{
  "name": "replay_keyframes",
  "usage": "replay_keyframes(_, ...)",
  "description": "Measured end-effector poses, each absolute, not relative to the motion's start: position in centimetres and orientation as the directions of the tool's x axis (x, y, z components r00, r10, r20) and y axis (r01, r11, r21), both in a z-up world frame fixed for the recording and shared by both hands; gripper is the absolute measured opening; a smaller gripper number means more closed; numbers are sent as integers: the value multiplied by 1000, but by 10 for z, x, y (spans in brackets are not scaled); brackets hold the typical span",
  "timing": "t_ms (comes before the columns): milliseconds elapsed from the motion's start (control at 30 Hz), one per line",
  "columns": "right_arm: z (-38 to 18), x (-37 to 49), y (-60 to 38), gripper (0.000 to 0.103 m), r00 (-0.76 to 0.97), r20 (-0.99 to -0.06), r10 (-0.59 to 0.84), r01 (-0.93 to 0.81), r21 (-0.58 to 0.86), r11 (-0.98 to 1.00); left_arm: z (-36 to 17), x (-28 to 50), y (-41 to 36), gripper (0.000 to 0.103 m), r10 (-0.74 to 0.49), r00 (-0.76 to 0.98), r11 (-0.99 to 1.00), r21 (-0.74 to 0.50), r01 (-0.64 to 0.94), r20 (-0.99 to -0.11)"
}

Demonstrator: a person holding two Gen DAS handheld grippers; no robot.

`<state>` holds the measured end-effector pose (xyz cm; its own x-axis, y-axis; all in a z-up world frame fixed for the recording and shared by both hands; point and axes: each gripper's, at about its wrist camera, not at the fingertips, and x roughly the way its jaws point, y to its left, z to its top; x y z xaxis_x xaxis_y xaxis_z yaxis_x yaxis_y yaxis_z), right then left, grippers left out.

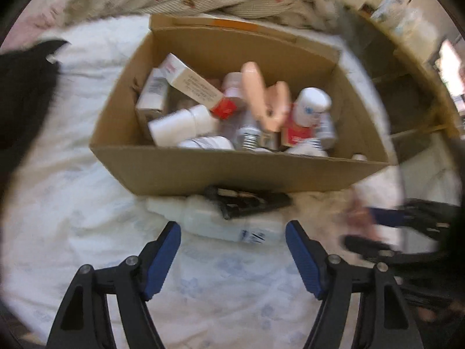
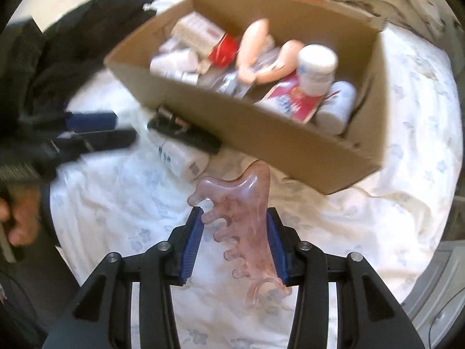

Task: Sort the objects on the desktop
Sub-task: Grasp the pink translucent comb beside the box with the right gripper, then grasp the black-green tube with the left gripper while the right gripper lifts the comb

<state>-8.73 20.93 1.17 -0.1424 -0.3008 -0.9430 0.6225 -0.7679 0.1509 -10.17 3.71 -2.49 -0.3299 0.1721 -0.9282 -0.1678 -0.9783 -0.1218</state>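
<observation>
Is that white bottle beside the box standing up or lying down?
Lying down: the white bottle rests on its side on the bedsheet, outside the cardboard box.

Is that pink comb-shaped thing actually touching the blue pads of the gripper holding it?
Touching. In the right wrist view the right gripper has both blue pads pressed against the sides of the pink comb, holding it above the sheet.

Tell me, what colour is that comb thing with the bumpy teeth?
Cloudy, see-through pink comb, clearest in the right wrist view.
</observation>
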Motion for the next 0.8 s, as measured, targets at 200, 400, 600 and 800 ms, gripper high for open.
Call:
replay_keyframes(200,31,-102,229,47,-183,-932,-312,558,163,-814,-26,-98,68,90,88,-368,-996,-71,-59,-926)
replay_keyframes(400,42,-105,241,47,-183,-927,-327,544,182,-819,-41,-102,87,103,20,-365,-999,-9,-33,-931)
replay_keyframes(600,40,-98,254,47,-189,-929,-318,522,179,-834,-57,-108,100,103,-46,-359,-998,60,-28,-932)
replay_keyframes(800,34,-95,247,47,-195,-927,-321,526,178,-832,-65,-112,102,85,-82,-375,-995,95,-16,-923)
